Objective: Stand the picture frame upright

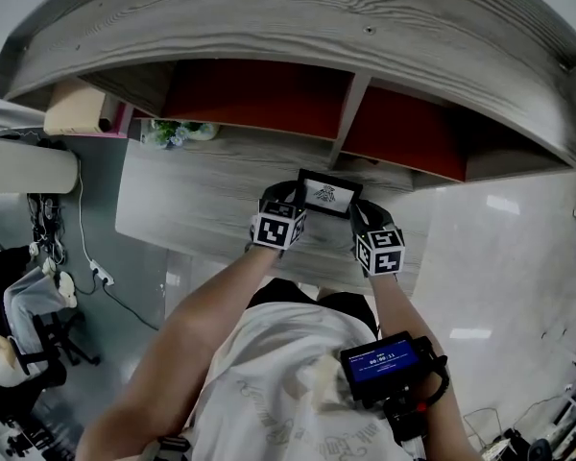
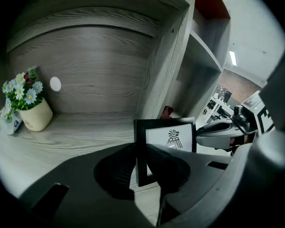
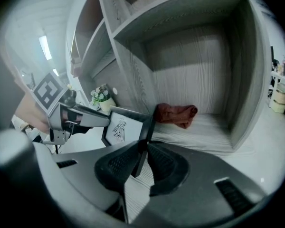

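One picture frame (image 1: 326,193) (image 2: 168,139) (image 3: 126,127), black, flat and rectangular, holds a white sheet printed with a dark emblem. It stands on its long edge near the front of a grey wood-grain shelf board (image 1: 192,209), print facing the person. Its lower edge seems to rest on the board, though the jaws cover part of it. Two grippers hold it, one at each short side. The left gripper (image 1: 290,196) (image 2: 141,151) has its ribbed black pads pinched on the frame's left edge. The right gripper (image 1: 358,209) (image 3: 143,151) pinches the right edge the same way. Behind the frame, the shelf unit (image 1: 298,27) shows two open compartments with red back panels (image 1: 259,94). One rounded cream flower pot (image 2: 35,115) of small pale flowers sits at the far left of the board. One crumpled reddish-brown cloth (image 3: 176,114) lies in the right compartment
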Tool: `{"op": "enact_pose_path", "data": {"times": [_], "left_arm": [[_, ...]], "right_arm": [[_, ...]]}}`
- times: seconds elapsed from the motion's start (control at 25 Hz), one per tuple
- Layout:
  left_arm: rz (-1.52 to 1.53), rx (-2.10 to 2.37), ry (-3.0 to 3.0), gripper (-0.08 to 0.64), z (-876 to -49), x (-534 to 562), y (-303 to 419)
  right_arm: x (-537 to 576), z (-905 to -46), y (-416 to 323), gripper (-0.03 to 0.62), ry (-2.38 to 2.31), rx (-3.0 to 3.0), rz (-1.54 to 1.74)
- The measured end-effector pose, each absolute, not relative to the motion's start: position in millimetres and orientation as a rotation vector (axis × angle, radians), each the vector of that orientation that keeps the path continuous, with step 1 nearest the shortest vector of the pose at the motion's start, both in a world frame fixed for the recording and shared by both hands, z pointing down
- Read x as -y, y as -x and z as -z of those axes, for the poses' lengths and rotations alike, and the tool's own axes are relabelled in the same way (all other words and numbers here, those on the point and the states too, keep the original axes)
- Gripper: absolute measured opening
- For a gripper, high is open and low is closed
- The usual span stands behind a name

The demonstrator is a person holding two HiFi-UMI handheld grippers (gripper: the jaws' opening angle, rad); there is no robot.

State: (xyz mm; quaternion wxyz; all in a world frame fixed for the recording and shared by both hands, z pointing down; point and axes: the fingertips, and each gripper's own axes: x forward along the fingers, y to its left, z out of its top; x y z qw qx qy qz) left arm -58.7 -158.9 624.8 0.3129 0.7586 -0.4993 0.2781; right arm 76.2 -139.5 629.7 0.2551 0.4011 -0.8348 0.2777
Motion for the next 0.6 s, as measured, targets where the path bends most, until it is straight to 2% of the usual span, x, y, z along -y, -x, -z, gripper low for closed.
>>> {"op": "enact_pose_path", "data": {"times": [0.6], "left_arm": [[-0.743, 1.363, -2.037, 0.074, -630.9, 189.2, 62.9]], "right_arm": [[168.8, -636.9, -72.5, 0.064, -1.095, 2.245, -0.711]]}}
